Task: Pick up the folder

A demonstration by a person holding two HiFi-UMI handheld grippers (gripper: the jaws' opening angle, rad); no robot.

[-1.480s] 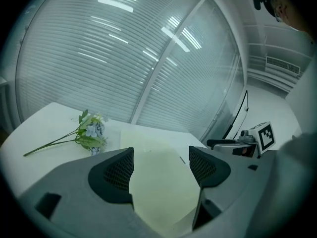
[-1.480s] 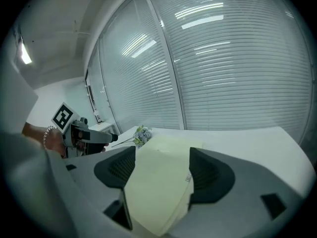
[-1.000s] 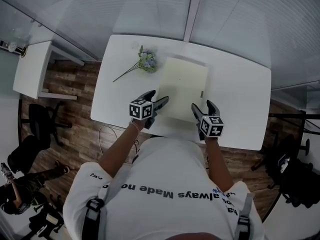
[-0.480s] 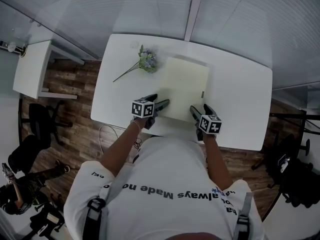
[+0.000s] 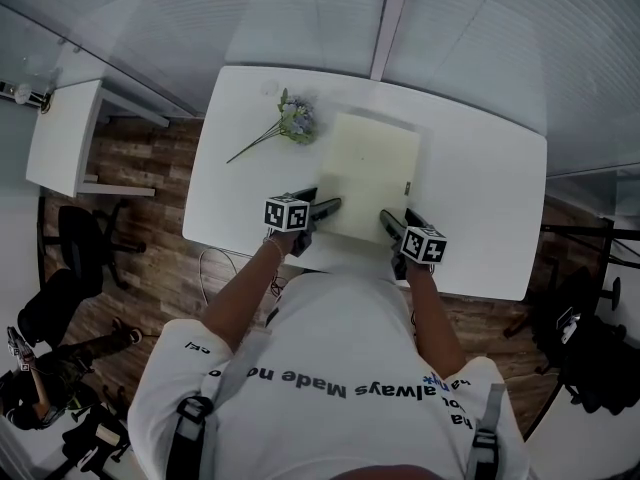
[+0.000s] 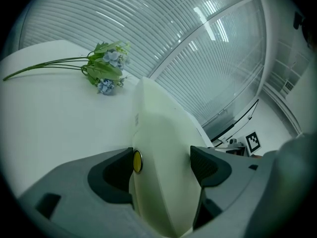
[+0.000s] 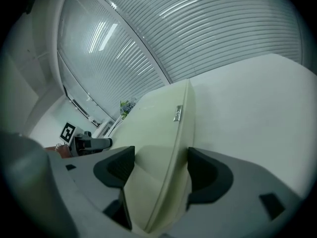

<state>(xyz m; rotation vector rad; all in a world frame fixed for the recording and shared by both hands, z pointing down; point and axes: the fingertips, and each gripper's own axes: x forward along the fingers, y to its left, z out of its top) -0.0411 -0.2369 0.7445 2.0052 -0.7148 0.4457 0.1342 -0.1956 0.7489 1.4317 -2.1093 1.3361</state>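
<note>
While left gripper (image 6: 162,162) and right gripper (image 7: 156,165) fingers clamp it, smooth rectangular cream folder (image 5: 368,173).

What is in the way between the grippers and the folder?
Nothing visible. The folder sits with its near edge between the jaws of the left gripper and the right gripper. The flowers lie by its far left corner, away from both grippers.

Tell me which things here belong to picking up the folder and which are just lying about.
In the job:
folder
left gripper and right gripper, each closed on the folder's near edge

Lying about:
flower sprig on the table
small side table
</note>
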